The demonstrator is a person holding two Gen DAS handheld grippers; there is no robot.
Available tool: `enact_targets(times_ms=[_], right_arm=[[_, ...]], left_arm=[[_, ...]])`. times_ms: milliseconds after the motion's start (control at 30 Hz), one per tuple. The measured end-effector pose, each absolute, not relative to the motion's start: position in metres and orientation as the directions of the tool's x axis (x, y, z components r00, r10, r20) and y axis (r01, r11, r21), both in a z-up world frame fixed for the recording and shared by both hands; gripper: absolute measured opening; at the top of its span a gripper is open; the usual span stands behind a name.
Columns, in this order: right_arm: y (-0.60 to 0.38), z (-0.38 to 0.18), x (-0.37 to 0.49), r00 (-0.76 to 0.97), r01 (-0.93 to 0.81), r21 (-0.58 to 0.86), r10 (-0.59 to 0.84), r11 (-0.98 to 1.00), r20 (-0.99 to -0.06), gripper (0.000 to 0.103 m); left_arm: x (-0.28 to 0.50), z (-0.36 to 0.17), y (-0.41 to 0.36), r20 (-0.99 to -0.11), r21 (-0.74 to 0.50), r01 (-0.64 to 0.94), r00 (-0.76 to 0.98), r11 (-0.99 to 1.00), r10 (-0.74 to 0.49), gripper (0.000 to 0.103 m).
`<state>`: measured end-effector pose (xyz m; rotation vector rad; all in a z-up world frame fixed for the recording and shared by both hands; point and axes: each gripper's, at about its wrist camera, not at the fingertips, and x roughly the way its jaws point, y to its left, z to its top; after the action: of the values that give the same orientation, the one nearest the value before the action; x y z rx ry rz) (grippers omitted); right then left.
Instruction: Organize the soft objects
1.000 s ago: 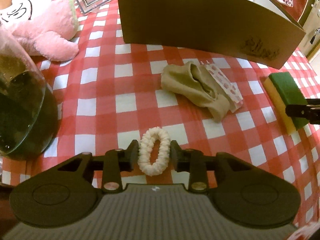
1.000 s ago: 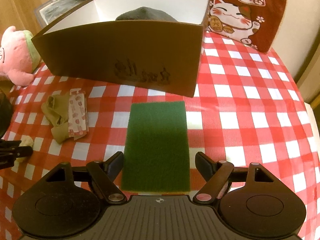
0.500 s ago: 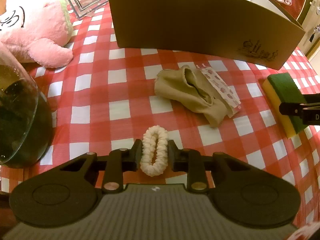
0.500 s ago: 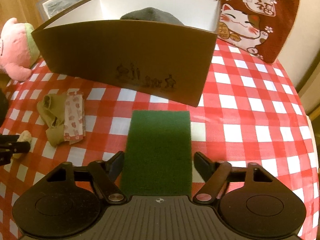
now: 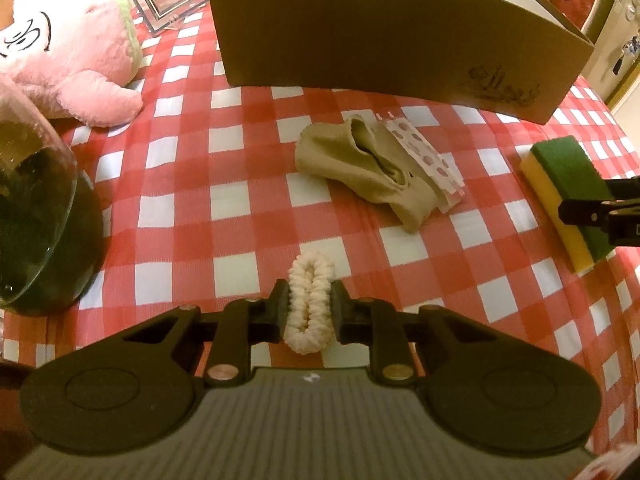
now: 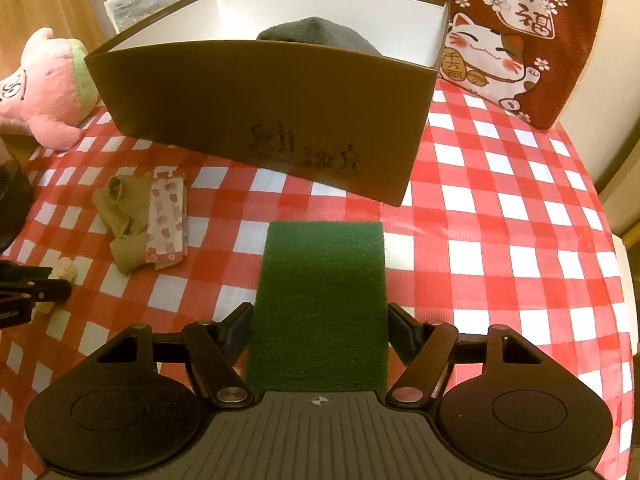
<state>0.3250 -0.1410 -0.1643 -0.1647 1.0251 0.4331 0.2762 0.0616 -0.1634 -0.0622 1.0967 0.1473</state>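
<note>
A cream scrunchie [image 5: 310, 276] lies on the red checked cloth and is squeezed narrow between the fingers of my left gripper [image 5: 309, 312], whose jaws are closing on it. A green-topped yellow sponge [image 6: 324, 280] sits lengthwise in my right gripper [image 6: 319, 336], with both pads against its long sides. In the left wrist view the same sponge [image 5: 560, 168] shows at the right edge with a black finger across it. A beige sock with a patterned card [image 5: 360, 168] lies between the two grippers. The brown box [image 6: 240, 96] stands behind, holding a dark grey soft item [image 6: 316, 32].
A pink plush toy [image 5: 68, 52] lies at the back left beside a picture frame [image 5: 160, 0]. A dark glass bowl [image 5: 36, 220] stands close on the left of my left gripper. A red lucky-cat cloth [image 6: 508, 32] hangs at the back right, near the table's right edge.
The left jaws have come together on the scrunchie, pressing it thinner. The right jaws have narrowed onto the sponge's sides. Both hands have stayed nearly in place.
</note>
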Motion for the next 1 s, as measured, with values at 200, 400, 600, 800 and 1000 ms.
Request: enact_targets(times_ms=[200, 400, 600, 800, 1000], right_arm=[[-0.145, -0.158, 0.312, 0.435, -0.436, 0.09, 0.298, 0.895, -0.85, 0.07], [-0.149, -0.146, 0.298, 0.436, -0.451, 0.112, 0.328, 0.886, -0.838, 0.07], [-0.155, -0.131, 0.284, 0.444, -0.463, 0.134, 0.36, 0.876, -0.82, 0.07], [-0.162, -0.112, 0.274, 0.456, -0.482, 0.156, 0.399, 0.862, -0.796, 0.07], [-0.167, -0.091, 0.275, 0.47, -0.498, 0.178, 0.436, 0.849, -0.767, 0.07]], left_arm=[[0.267, -0.156, 0.056, -0.883, 0.014, -0.149, 0.462, 0.989, 0.083, 0.019], [0.258, -0.143, 0.05, -0.87, 0.011, -0.149, 0.485, 0.989, 0.083, 0.019], [0.25, -0.125, 0.04, -0.851, 0.006, -0.139, 0.519, 0.99, 0.078, 0.019], [0.247, -0.098, 0.028, -0.817, 0.001, -0.118, 0.573, 0.993, 0.069, 0.019], [0.253, -0.072, 0.018, -0.784, -0.006, -0.098, 0.618, 0.995, 0.056, 0.019]])
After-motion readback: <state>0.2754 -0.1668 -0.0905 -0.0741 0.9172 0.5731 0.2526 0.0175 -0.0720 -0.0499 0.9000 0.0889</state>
